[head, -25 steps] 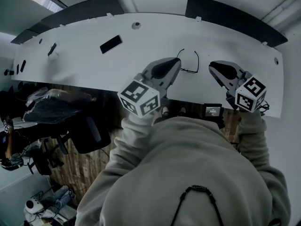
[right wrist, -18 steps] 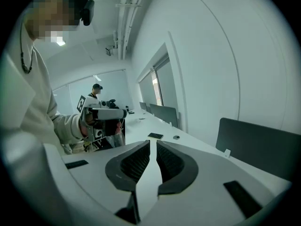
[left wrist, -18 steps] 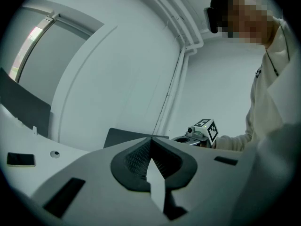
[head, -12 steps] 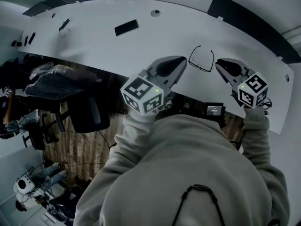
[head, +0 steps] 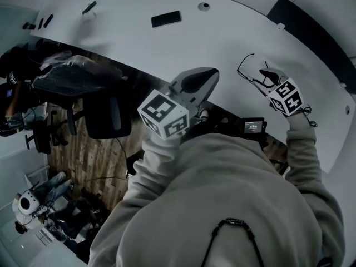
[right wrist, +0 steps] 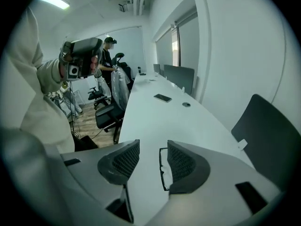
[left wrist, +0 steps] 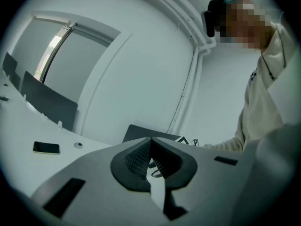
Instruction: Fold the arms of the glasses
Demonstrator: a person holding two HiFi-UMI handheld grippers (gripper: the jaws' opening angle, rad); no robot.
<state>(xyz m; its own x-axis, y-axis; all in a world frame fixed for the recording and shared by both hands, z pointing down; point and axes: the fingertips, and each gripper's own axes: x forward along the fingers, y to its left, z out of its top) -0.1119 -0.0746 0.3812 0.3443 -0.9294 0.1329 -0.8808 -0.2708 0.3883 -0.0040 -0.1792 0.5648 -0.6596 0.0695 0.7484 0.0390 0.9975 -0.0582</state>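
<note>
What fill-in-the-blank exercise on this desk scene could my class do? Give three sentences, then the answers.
1. A dark phone lies on the white ___.
2. The left claw is ___, with nothing in it.
3. The right claw, whose jaws have just been opening, has the ___ between them, ungripped.
Missing words: table; shut; glasses.

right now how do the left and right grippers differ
The left gripper is shut and empty; the right gripper has just been opening, with the glasses between its jaws, unpinched. The left points about level; the right tilts down at the table. Both carry marker cubes.
</note>
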